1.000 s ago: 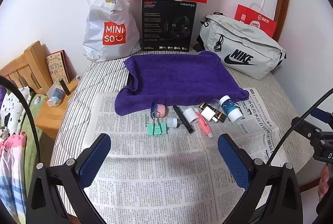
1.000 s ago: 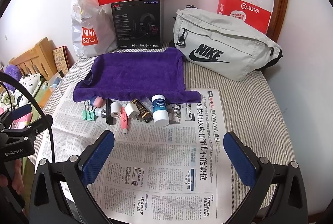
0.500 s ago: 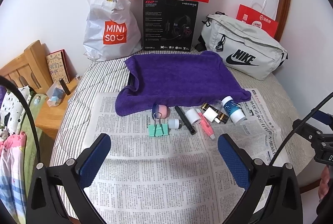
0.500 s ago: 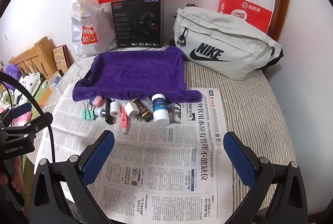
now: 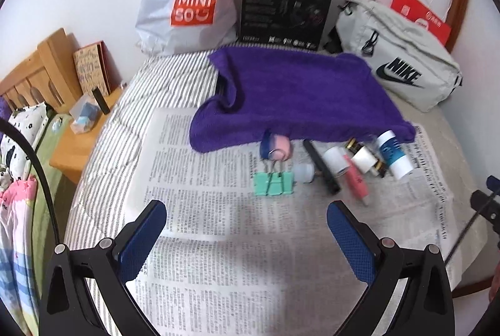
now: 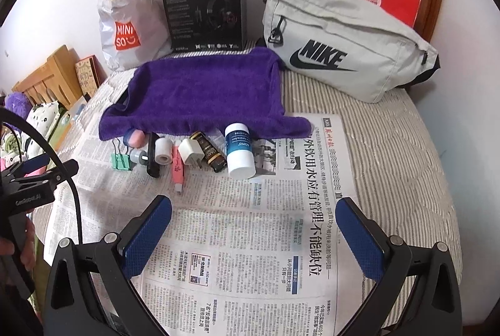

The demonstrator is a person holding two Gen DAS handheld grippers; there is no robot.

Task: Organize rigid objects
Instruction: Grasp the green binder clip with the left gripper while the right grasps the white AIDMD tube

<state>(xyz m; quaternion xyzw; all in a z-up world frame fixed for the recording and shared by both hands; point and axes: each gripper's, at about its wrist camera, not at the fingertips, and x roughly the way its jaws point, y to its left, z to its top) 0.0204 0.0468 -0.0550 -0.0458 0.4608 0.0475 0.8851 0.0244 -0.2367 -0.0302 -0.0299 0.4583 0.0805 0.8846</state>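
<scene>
Now L gripper [image 5: 247, 229] has dipped closer vs 0.5 s ago, toward green binder clip [image 5: 274, 182]; R gripper [image 6: 254, 226] unchanged. Both jaws apart, empty. Items lie on newspaper [image 6: 250, 242] at towel [image 6: 203, 92] edge; sorting not begun.

Row of small items on newspaper [image 6: 250, 242], before the towel [image 6: 200, 92]: binder clip [image 6: 121, 161] leftmost, bottle [image 6: 239, 150] rightmost; waist bag [image 6: 343, 45] behind right.
</scene>
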